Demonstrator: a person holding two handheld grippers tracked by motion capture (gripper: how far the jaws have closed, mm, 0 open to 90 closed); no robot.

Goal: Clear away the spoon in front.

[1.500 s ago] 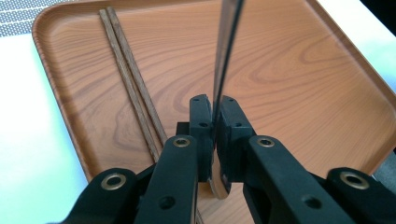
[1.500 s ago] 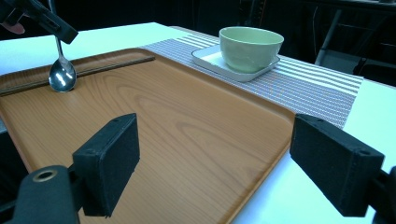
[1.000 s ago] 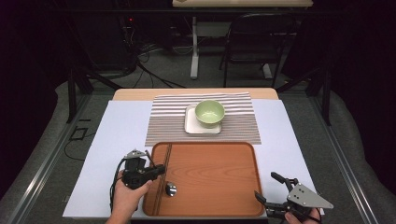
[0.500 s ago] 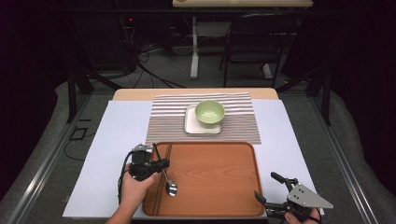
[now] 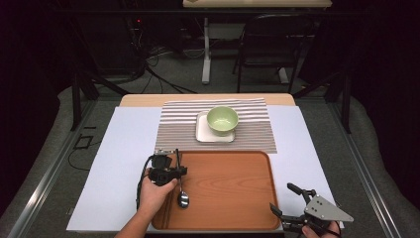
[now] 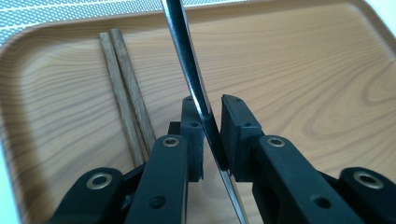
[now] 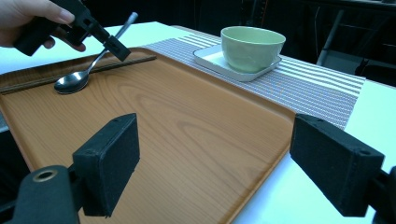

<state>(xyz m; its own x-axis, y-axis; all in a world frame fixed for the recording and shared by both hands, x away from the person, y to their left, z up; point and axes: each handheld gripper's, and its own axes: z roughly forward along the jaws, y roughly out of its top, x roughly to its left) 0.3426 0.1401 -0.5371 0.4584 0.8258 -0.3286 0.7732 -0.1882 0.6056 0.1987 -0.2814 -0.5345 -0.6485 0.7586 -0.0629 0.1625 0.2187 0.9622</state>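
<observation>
While its bowl rests on the tray (image 5: 237,198), the spoon's (image 5: 183,197) handle runs between the left claw's (image 5: 179,171) jaws.

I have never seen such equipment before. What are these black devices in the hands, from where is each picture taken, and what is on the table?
A person holds a hand tool with two black jaws in each hand. The high view looks down from above the person's side of the table. The other two pictures come from small cameras riding on each tool, looking along its jaws.

On the table lies a wooden tray. Beyond it a striped mat carries a white dish with a green bowl on it. Two chopsticks lie in the tray.

The left gripper has a spoon handle between its jaws; the spoon's bowl rests on the tray. There is a small gap at one jaw, so I cannot say the grip is firm. The right gripper stands wide open and empty, near the tray's corner.
</observation>
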